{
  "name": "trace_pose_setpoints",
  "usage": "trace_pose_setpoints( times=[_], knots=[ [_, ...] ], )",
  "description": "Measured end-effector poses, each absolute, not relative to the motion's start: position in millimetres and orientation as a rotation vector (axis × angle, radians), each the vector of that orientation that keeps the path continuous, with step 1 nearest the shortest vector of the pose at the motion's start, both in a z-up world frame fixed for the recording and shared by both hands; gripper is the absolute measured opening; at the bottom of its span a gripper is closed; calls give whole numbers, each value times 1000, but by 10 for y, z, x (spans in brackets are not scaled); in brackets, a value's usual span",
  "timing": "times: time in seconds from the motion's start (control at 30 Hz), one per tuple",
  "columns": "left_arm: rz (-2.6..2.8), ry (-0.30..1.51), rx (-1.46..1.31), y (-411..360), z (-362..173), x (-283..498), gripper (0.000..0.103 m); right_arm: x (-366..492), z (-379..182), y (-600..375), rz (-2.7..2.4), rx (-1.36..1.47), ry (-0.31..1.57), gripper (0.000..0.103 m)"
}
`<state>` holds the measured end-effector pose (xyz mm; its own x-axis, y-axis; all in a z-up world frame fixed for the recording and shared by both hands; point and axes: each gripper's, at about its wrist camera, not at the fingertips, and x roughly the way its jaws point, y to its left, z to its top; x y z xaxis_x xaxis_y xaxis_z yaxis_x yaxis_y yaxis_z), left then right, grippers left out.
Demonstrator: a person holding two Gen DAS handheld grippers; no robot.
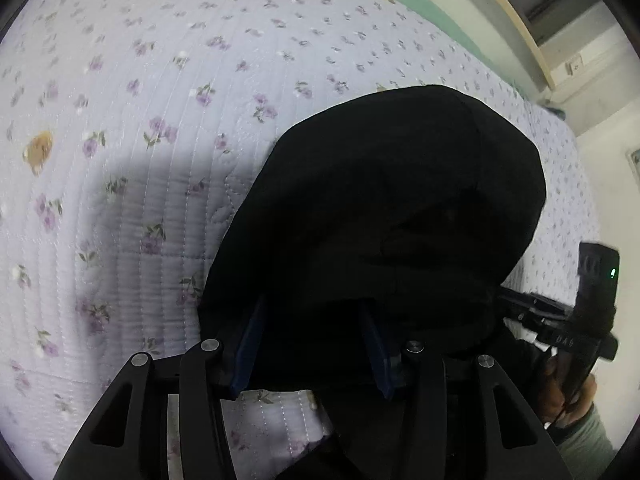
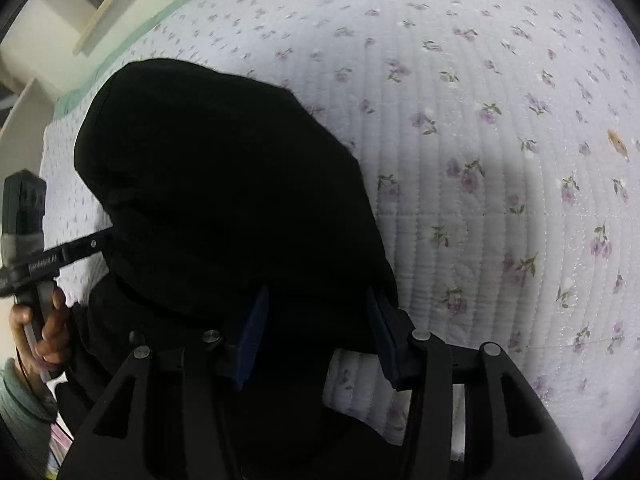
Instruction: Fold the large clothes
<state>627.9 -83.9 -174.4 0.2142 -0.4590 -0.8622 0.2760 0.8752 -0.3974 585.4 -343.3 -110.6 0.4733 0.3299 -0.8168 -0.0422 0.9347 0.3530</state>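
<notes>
Floral quilt (image 1: 140,128), black garment (image 1: 400,200) draped over left claw (image 1: 312,344)

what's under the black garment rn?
Floral quilt shows all around the black garment and beneath its lifted near edge. Anything under the main bulk is covered. Both grippers' fingertips are hidden in the cloth.

Little could be read. White lettering stood on the black bar of the right tool (image 1: 568,338), seen from the left wrist camera beside the black garment (image 1: 400,208), upside down and too blurred to make out. Similar white lettering ran along the bar of the left tool (image 2: 44,266) in the right wrist view, equally illegible
</notes>
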Motion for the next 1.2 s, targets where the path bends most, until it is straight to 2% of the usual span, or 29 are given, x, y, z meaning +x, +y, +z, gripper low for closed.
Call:
trace_pose_setpoints(
  times=[0.2,0.23,0.27,0.3,0.33,0.43,0.57,0.7,0.8,0.83,0.87,0.9,1.0,1.2],
  knots=[
    [-606,1112,-17,-800,-1089,6019,49,5680,-517,-3534,299,204,990,58],
    [-638,1088,-32,-764,-946,6026,54,5676,-403,-3570,315,196,970,62],
    [-661,1071,-46,-737,-819,6070,61,5713,-292,-3605,326,186,953,73],
    [-670,1057,-59,-715,-726,6137,76,5762,-233,-3627,328,177,940,78],
    [-672,1048,-66,-704,-676,6211,82,5833,-170,-3648,324,156,927,79],
    [-690,1085,-61,-726,-714,6525,82,6123,-173,-3707,339,122,943,79],
    [-718,1247,-136,-711,-1139,6973,82,6464,-313,-3707,421,184,1000,79],
    [-833,1375,-303,-702,-1513,7142,82,6778,-556,-3666,483,238,1077,79],
    [-828,1378,-289,-794,-1605,7074,79,6983,-777,-3573,548,323,1133,80],
    [-832,1365,-274,-814,-1596,7042,62,6956,-770,-3495,559,310,1122,75],
    [-844,1355,-253,-836,-1570,6985,47,6886,-740,-3371,579,278,1100,50],
    [-861,1350,-246,-874,-1578,6932,34,6797,-662,-3314,601,247,1082,35],
    [-895,1284,-210,-799,-1271,6667,29,6483,-424,-3152,607,150,1007,24],
    [-968,1141,-141,-579,-429,5737,28,5335,235,-3001,605,40,849,24]
  ],
)
